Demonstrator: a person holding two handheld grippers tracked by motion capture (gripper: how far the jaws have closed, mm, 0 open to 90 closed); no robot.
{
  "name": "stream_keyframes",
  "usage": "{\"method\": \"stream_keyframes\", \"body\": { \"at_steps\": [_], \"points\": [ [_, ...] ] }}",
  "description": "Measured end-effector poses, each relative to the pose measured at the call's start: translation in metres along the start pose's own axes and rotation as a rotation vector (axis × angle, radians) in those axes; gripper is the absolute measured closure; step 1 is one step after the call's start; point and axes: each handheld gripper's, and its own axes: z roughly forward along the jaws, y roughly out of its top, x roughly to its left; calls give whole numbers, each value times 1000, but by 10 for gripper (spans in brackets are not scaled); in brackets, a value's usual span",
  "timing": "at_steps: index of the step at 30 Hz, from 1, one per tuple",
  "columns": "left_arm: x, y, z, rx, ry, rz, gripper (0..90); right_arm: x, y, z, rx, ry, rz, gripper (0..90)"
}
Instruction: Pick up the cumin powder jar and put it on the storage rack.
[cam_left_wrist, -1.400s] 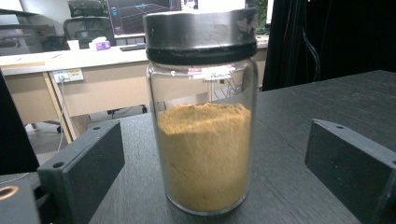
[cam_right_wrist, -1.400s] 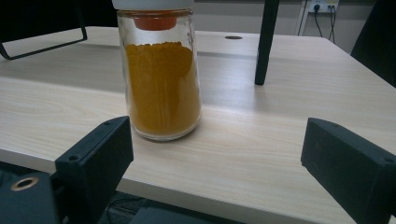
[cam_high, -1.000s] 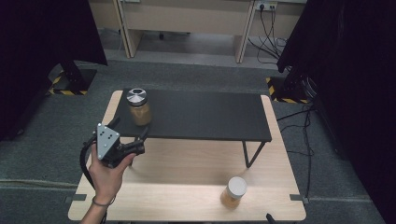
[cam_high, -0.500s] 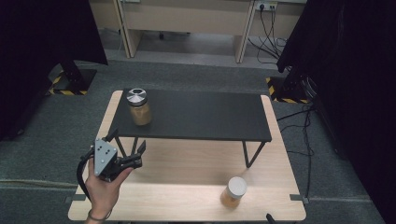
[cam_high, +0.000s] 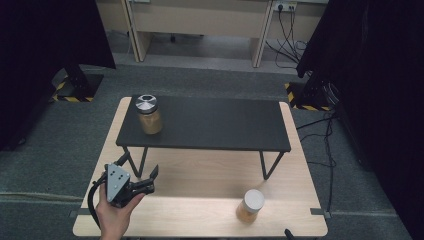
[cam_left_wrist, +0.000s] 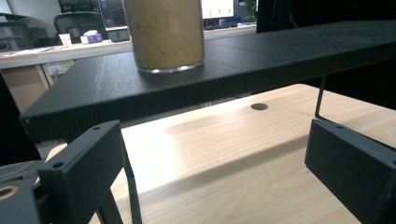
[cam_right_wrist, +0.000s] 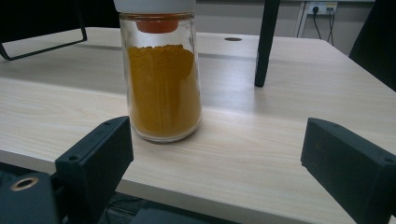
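Looks about half done: 1 spice jar (cam_high: 149, 114) already sits on the black shelf's (cam_high: 215, 125) far left, the other jar (cam_right_wrist: 161, 70) still stands on the counter (cam_high: 200, 200), near right. Both the left gripper (cam_high: 142, 177) and the right gripper (cam_right_wrist: 212, 163) have jaws wide open, holding nothing, so that 2nd jar still needs grabbing.

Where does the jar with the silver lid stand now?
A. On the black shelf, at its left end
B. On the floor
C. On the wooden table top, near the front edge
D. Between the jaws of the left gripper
A: the jar with the silver lid stands upright on the black shelf at its left end, apart from the left gripper.
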Motion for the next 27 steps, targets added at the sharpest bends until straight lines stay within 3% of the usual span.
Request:
{"method": "stream_keyframes", "body": {
  "at_steps": [9,15,20,24,27],
  "points": [
    [-7,-15,-4,31,7,28,40,0,0,0,0,-1,0,94],
    [-10,-28,-7,58,11,23,40,0,0,0,1,0,-1,94],
    [-11,-39,-10,70,6,-10,40,1,0,0,2,-1,-2,94],
    [-13,-44,-11,85,2,-3,40,1,0,1,2,1,-1,94],
    [-16,-50,-15,71,8,-8,40,1,0,1,1,2,-2,94]
  ]
}}
